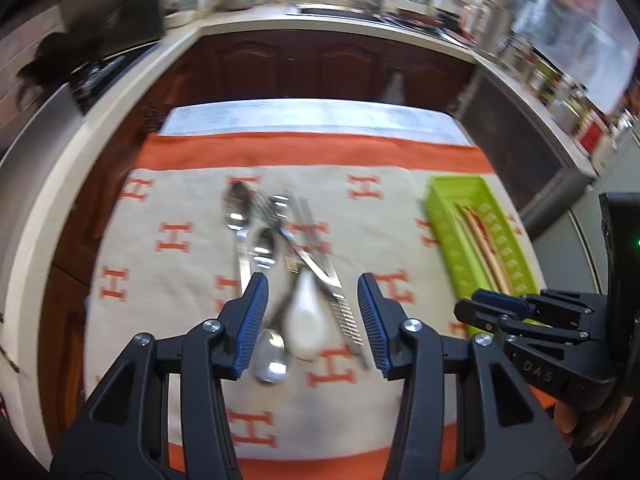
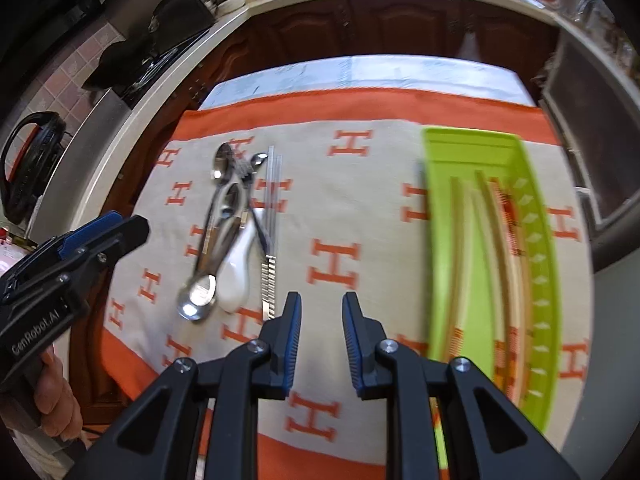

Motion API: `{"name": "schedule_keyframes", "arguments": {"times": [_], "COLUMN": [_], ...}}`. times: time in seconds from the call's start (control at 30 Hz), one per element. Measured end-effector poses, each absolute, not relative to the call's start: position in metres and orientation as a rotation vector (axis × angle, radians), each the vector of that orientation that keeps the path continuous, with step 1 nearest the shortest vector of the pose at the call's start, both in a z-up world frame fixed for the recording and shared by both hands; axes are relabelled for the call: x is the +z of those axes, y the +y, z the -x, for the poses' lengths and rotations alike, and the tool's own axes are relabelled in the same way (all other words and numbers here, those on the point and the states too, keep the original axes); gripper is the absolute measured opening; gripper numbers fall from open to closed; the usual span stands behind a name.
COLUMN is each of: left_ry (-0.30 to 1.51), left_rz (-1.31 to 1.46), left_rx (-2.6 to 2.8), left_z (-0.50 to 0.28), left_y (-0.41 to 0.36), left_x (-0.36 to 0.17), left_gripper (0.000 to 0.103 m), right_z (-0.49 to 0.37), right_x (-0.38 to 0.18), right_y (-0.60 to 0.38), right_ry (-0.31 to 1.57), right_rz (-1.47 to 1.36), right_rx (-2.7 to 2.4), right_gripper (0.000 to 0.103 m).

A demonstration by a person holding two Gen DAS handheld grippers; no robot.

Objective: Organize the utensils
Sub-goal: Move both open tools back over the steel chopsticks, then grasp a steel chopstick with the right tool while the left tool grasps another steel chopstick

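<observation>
A heap of utensils lies on the orange-and-cream cloth: metal spoons (image 1: 269, 354) (image 2: 198, 294), a white ceramic spoon (image 1: 306, 320) (image 2: 236, 276), a fork and metal chopsticks (image 1: 344, 308) (image 2: 269, 276). My left gripper (image 1: 313, 312) stands open just above the near end of the heap, nothing between its fingers. A lime green tray (image 1: 452, 240) (image 2: 452, 240) on the right holds wooden chopsticks (image 1: 486, 248) (image 2: 508, 232). My right gripper (image 2: 322, 328) is open over bare cloth between heap and tray; in the left wrist view it (image 1: 476, 308) sits at the tray's near end.
The cloth (image 1: 180, 152) covers a small table with its far edge near dark wooden cabinets (image 1: 320, 64). A counter with a stove (image 2: 152, 68) runs along the left, a sink counter across the back. A hand (image 2: 52, 396) holds the left gripper.
</observation>
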State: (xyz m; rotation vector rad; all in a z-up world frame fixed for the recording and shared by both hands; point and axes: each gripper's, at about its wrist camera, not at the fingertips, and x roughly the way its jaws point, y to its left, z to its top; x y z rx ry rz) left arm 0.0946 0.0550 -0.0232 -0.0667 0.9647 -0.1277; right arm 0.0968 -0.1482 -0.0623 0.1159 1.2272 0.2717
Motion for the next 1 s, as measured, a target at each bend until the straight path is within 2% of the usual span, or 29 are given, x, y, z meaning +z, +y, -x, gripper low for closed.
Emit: {"name": "schedule_keyframes", "arguments": {"times": [0.27, 0.53, 0.73, 1.0], "left_ry": [1.013, 1.100, 1.118, 1.115], "left_rz": [0.132, 0.176, 0.186, 0.208], "left_rx": [-0.039, -0.049, -0.048, -0.048], "left_z": [-0.122, -0.139, -0.140, -0.148], "left_y": [0.111, 0.116, 0.118, 0.121], "left_x": [-0.045, -0.084, -0.097, -0.099], "left_gripper": [0.043, 0.043, 0.043, 0.043], "right_z": [-0.147, -0.191, -0.203, -0.199], "right_x": [-0.090, -0.136, -0.156, -0.154], "right_y": [-0.107, -0.082, -0.072, -0.059], "right_ry": [1.314, 1.425, 1.455, 1.434], "right_rz": [-0.115, -0.149, -0.101, 0.007], "right_rx": [0.352, 0.369, 0.352, 0.348], "right_gripper": [0.021, 0.021, 0.008, 0.008]}}
